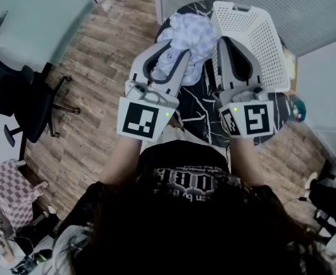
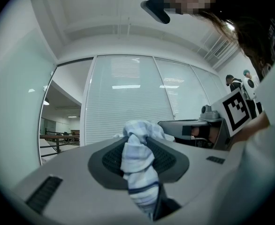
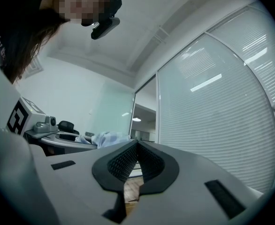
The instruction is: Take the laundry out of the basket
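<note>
A pale blue-and-white checked cloth (image 1: 185,39) is bunched up and lifted above the dark marble table (image 1: 198,112). My left gripper (image 1: 178,51) is shut on it; in the left gripper view the cloth (image 2: 138,165) is squeezed between the pads and hangs toward the camera. The white perforated laundry basket (image 1: 254,36) stands at the table's far right. My right gripper (image 1: 221,42) is raised beside the cloth, in front of the basket, its jaws shut with nothing between them (image 3: 136,146). From the right gripper view the cloth (image 3: 104,138) shows at the left, beyond the left gripper.
A black office chair (image 1: 24,99) stands on the wood floor at the left. A pink checked box (image 1: 10,193) is at the lower left. Glass partitions with blinds (image 2: 128,97) surround the room.
</note>
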Demonstrator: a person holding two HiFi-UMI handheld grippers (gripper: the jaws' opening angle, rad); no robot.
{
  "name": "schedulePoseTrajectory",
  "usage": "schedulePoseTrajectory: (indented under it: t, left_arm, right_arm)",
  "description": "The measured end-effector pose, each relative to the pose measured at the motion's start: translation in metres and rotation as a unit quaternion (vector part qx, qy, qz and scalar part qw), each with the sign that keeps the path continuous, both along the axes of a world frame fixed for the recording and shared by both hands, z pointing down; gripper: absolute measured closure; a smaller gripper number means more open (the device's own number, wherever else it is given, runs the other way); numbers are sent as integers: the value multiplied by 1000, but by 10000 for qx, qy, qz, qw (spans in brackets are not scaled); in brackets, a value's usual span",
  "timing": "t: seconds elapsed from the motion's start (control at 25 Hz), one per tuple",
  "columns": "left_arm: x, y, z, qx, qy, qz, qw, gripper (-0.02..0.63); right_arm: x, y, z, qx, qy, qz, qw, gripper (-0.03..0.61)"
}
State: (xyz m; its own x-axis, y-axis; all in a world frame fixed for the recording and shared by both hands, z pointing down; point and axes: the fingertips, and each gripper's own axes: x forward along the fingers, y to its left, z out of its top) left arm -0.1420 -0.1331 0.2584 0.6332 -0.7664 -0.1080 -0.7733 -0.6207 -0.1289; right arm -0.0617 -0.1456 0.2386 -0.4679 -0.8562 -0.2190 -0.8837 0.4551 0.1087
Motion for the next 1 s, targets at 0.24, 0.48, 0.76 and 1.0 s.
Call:
schedulePoseTrajectory:
  t: [0.24, 0.48, 0.76, 1.0]
  left_arm:
    - [0, 0, 1, -40, 15, 2, 10000, 501]
    - [1, 2, -1, -35, 17, 21, 10000, 501]
    - [0, 2, -2, -40, 40, 16, 10000, 502]
    - [0, 2, -2, -65, 12, 42, 10000, 502]
  right_arm:
    - [1, -1, -1, -7, -9, 26, 10000, 552]
    - [3, 0, -3, 0, 1, 52, 10000, 552]
    - [4, -1, -2, 9, 81, 111, 9999, 552]
    - [6, -1, -5, 23, 59, 165, 9998, 552]
